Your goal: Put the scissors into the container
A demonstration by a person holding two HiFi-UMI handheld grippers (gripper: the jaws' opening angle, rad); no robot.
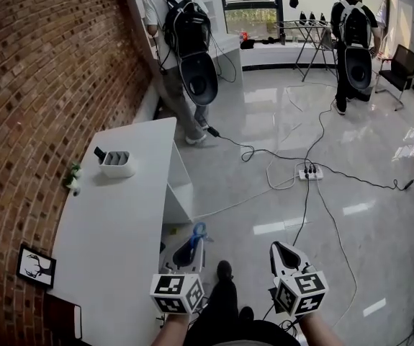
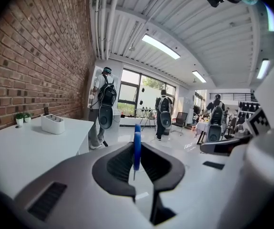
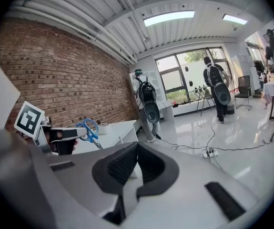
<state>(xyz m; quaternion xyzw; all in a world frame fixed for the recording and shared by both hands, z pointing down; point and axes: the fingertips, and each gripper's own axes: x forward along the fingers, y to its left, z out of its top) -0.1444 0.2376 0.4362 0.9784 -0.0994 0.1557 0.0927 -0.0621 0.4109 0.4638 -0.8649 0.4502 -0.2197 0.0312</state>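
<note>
My left claw (image 2: 137, 162) is clenched on the scissors (image 2: 137, 147). It pinches them edge-on between the pads, so the blue handle sticks up past the tips and a thin sliver of metal shows below it. My right claw (image 3: 136, 162), just to the right, is clenched too, pads together with nothing in them. Both hang over the floor, off the near right edge of the table (image 1: 113, 244). The container (image 1: 117, 163) stands well ahead and to the left of the left claw, near the table's far end. It is a white tub with open slots on top, and something dark pokes out at its left end. I judge this to be the carry. To do it well, I'd hold the grip firm, bring the left claw forward and left over the tabletop, and halt right above a free slot. Then I'd tip the claw so the blades point down, lower them into the slot, and let go only once they're inside. The right claw can steady the tub if it threatens to slide.
</note>
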